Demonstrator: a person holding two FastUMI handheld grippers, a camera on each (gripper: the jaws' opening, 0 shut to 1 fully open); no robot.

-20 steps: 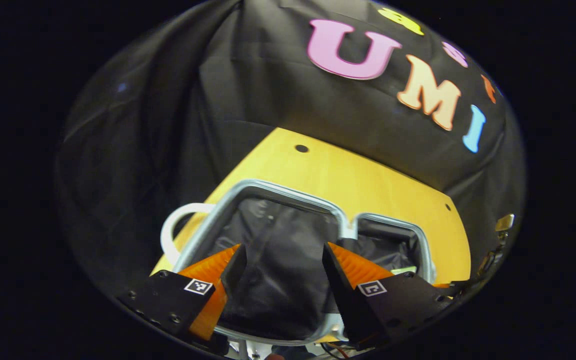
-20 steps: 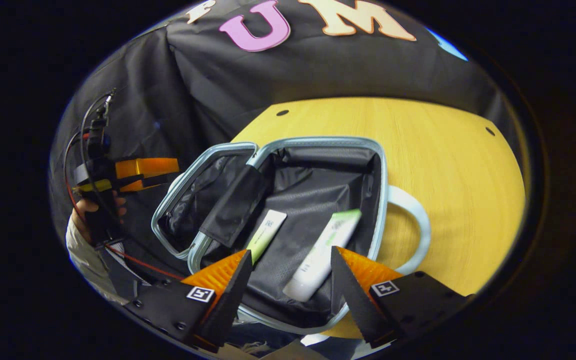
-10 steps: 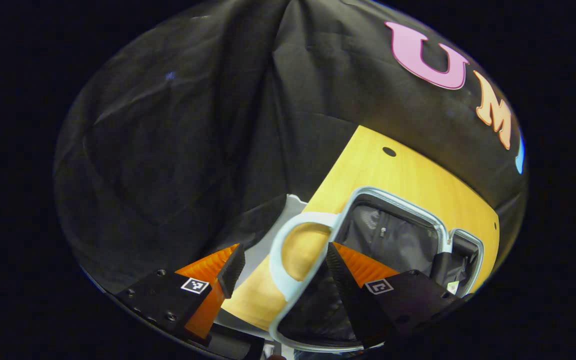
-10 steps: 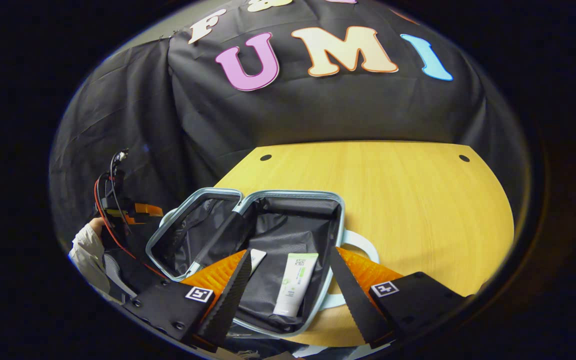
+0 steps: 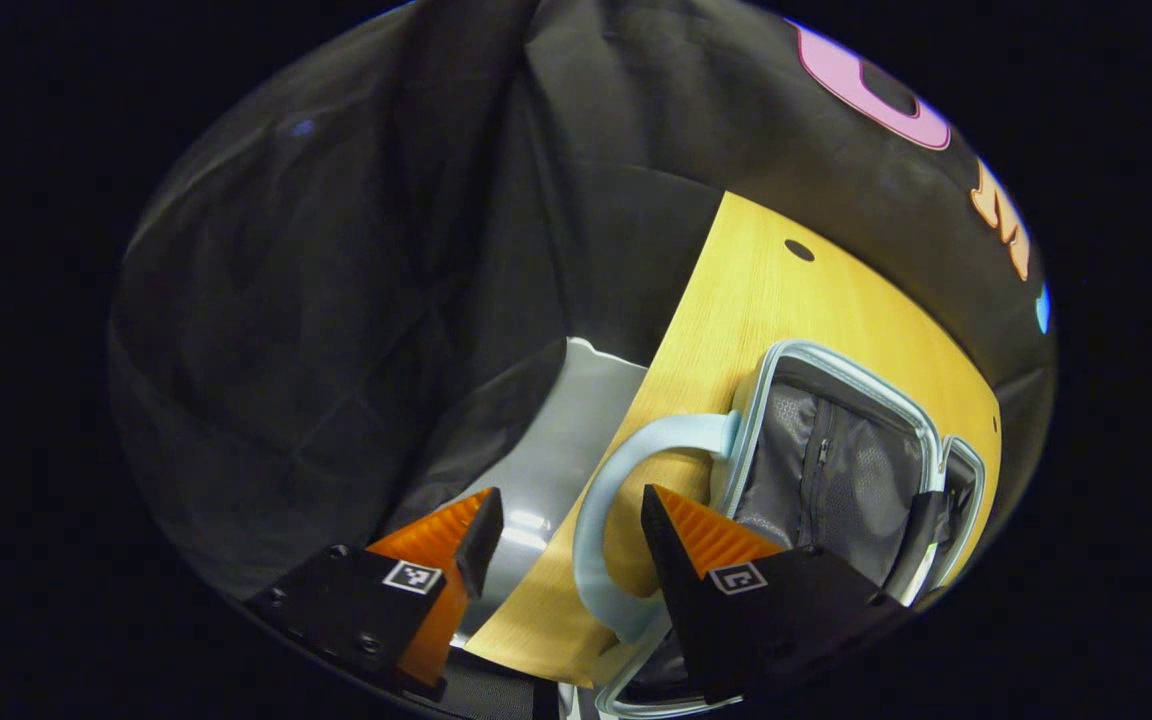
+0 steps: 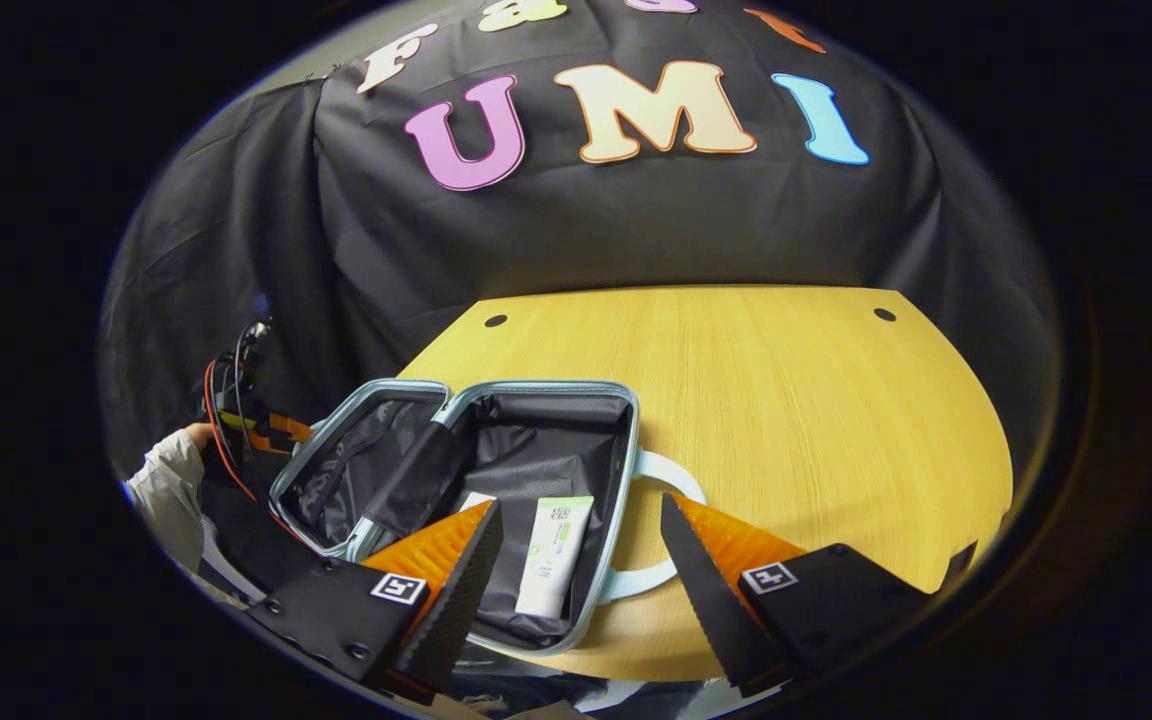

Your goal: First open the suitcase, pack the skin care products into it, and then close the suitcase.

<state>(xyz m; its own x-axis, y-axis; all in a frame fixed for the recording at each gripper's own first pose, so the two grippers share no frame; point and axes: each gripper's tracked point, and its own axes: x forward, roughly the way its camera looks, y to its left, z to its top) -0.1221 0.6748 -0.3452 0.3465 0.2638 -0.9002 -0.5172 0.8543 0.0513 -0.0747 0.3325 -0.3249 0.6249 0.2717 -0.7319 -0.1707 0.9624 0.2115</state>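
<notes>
Now the suitcase [image 6: 496,470] lies open at the lower left of the right gripper view on the table [image 6: 786,400], with a tube [image 6: 554,555] inside its right half. The right gripper [image 6: 581,560] hangs above it, fingers apart and empty. In the left gripper view, the left gripper [image 5: 561,540] also stands apart and empty, low in the frame beside the handle [image 5: 616,500]. Closing looks next; the tube could shift and jam the rim if the lid half is swung over quickly.

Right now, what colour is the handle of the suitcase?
Pale blue. The handle shows best in the left gripper view, beside the open suitcase.
</notes>
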